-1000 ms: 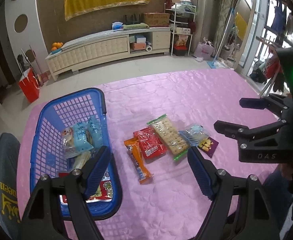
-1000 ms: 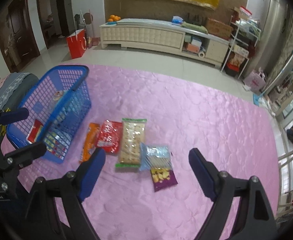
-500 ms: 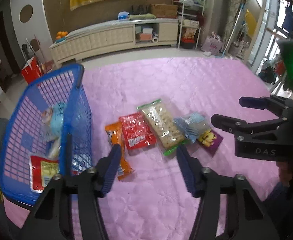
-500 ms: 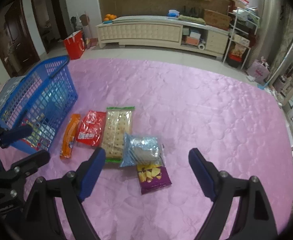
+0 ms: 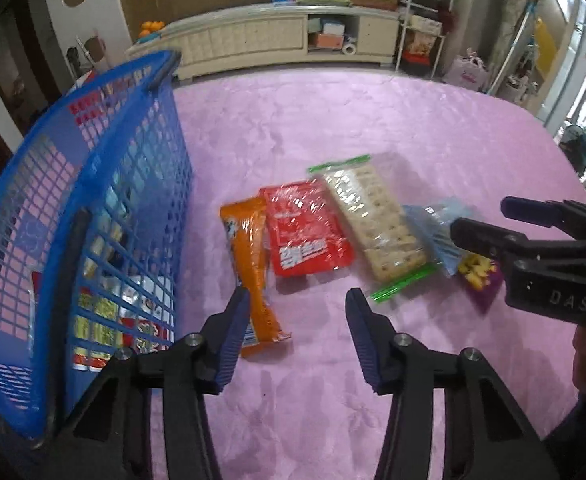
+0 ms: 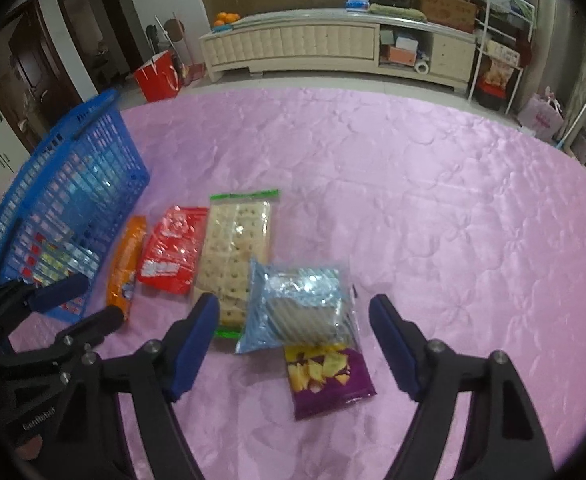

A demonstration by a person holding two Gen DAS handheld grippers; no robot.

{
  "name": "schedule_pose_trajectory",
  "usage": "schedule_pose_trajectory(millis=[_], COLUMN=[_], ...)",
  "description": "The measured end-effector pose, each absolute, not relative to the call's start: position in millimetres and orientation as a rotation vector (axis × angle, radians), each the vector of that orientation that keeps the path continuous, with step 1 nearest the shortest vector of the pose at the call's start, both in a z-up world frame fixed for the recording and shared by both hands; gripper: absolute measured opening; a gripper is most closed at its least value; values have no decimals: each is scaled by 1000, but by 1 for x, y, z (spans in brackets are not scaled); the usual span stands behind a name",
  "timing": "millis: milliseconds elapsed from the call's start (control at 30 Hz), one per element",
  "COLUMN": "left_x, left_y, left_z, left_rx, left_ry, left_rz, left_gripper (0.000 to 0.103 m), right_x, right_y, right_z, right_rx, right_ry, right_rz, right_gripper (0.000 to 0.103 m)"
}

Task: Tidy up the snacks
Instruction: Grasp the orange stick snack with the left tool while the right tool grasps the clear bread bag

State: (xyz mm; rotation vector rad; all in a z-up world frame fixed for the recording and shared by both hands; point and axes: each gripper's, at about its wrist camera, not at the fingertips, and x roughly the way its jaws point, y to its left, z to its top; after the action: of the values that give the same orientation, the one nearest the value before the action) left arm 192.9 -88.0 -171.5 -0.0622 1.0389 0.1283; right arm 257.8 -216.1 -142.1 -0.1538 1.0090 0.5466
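Lying in a row on the pink quilted cloth are five snack packets, and the blue basket is the landmark for all of them. The orange packet is sitting just beside the basket's mesh wall, the red packet is touching its far side, and the cracker pack is lying next out. Farther from the basket, the pale blue striped packet is overlapping the cracker pack's edge and covering the top of the purple chip packet, the one farthest from the basket. Several packets are already sitting inside the basket, seen through its mesh.

The left gripper is pointing steeply down at the cloth just out from the basket, its jaws closing with the near end of the orange packet between them; the left pad is covering the packet's edge, and whether it is touching cannot be told, while the other pad is standing clear. The right gripper is tilting down likewise, well out from the basket, its jaws closing from a wide spread around the striped and purple packets, neither pad pressing on them.
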Motion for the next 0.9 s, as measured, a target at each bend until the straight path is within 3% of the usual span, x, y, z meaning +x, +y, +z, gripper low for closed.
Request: schedule_pose_trajectory(millis=[233, 467, 900], left_x=[199, 212, 200], left_y=[-76, -76, -99], left_z=[-191, -200, -176], left_rx=[-80, -74, -45], left_ry=[1074, 1112, 1032], left_rz=[186, 212, 144], left_gripper=[46, 21, 20], right_x=[258, 266, 281], right_y=[-216, -216, -215], right_z=[-151, -156, -174], right_rx=[-174, -186, -128], right_ry=[1026, 1042, 1103], right_rz=[550, 530, 541], right_gripper=[81, 81, 81])
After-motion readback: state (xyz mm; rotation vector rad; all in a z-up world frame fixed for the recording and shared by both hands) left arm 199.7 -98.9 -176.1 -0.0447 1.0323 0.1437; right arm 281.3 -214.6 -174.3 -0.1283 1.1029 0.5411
